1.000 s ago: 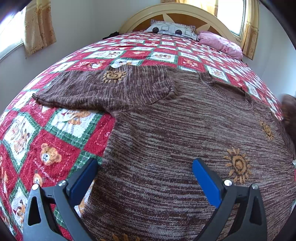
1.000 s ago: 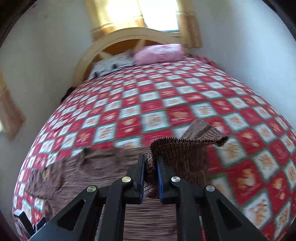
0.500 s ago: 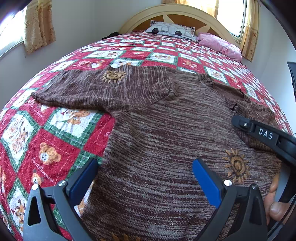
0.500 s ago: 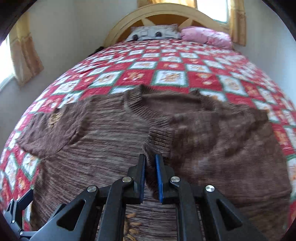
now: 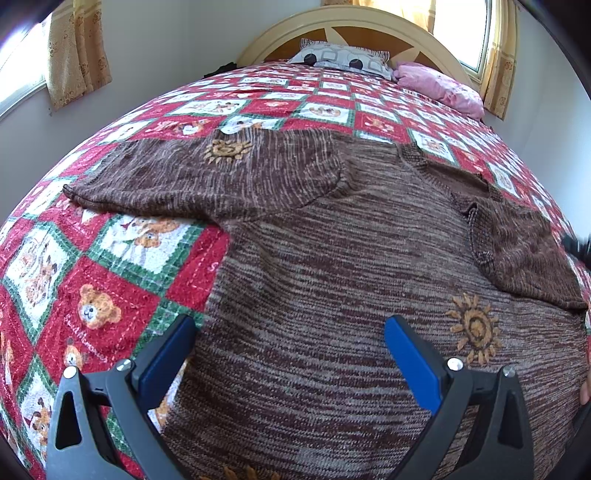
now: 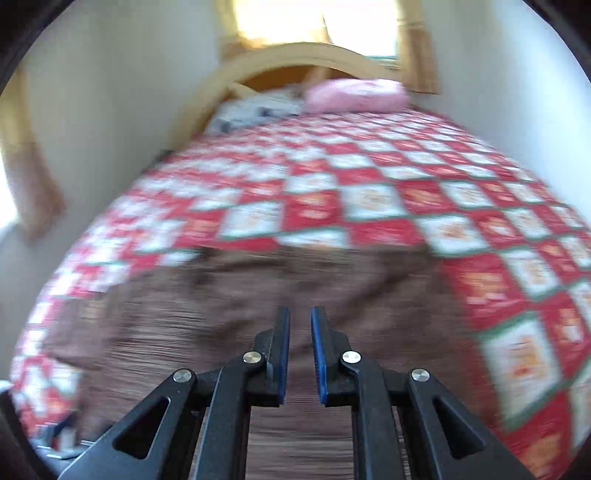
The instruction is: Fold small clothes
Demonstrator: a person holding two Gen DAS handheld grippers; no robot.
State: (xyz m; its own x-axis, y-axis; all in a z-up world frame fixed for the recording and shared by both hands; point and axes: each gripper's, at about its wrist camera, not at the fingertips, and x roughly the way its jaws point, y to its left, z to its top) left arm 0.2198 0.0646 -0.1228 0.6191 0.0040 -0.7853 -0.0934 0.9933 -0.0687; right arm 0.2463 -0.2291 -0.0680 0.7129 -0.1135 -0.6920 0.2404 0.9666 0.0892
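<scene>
A brown knitted sweater (image 5: 332,258) with orange sun motifs lies flat on the quilt. Its left sleeve (image 5: 203,181) is spread out to the left. Its right sleeve (image 5: 517,251) lies folded over onto the body near the right edge. My left gripper (image 5: 290,325) hovers open over the sweater's lower left part, holding nothing. Only a blurred black tip of the right gripper (image 5: 578,245) shows beside the folded sleeve. In the blurred right wrist view, my right gripper (image 6: 300,314) stands nearly closed above the sweater (image 6: 221,314), and I see no cloth rising into its jaws.
The red, white and green teddy-bear quilt (image 5: 92,288) covers the whole bed. A grey patterned pillow (image 5: 340,61) and a pink pillow (image 5: 439,86) lie against the curved headboard (image 5: 354,22). Curtained windows sit on both sides, with walls close by.
The right gripper carried the right sleeve up and across, and the sleeve now lies folded on the sweater's body. That gripper has drawn back toward the right edge. The left gripper stayed still.
</scene>
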